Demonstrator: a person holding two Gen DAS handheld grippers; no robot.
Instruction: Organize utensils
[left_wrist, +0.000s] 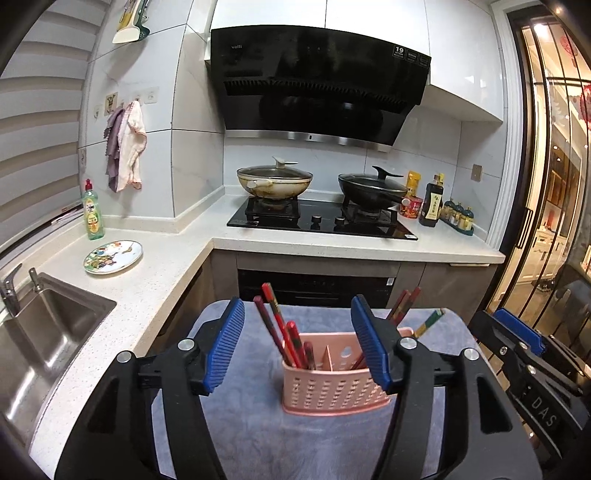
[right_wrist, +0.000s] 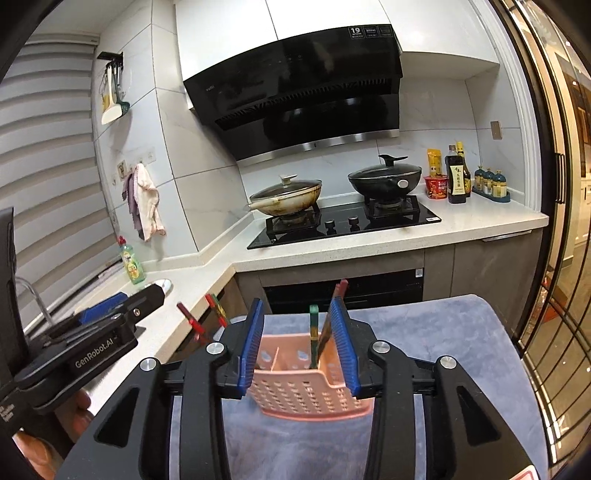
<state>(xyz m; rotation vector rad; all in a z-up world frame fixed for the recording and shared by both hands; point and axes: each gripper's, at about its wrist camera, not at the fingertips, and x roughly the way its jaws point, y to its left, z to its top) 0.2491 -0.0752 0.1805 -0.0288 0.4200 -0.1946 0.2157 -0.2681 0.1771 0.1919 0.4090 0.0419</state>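
Note:
A pink perforated utensil holder (left_wrist: 332, 387) stands on a blue-grey towel (left_wrist: 258, 435). Red chopsticks (left_wrist: 284, 332) lean out of its left compartment. More chopsticks (left_wrist: 402, 306) stick up from its right side. My left gripper (left_wrist: 298, 304) is open just in front of the holder, nothing between its blue pads. In the right wrist view the holder (right_wrist: 303, 384) sits low between and beyond the fingers of my right gripper (right_wrist: 298, 306), which is open and grips nothing; a green chopstick (right_wrist: 314, 332) stands in the near compartment. The right gripper (left_wrist: 517, 336) hangs right of the holder; the left gripper (right_wrist: 107, 314) shows at the left.
The L-shaped white counter (left_wrist: 166, 266) carries a steel sink (left_wrist: 55, 332), a patterned plate (left_wrist: 112, 256) and a green soap bottle (left_wrist: 92, 214). Behind are a black hob (left_wrist: 321, 221) with two lidded pans and sauce bottles (left_wrist: 432, 203). A glass door (left_wrist: 554, 184) is on the right.

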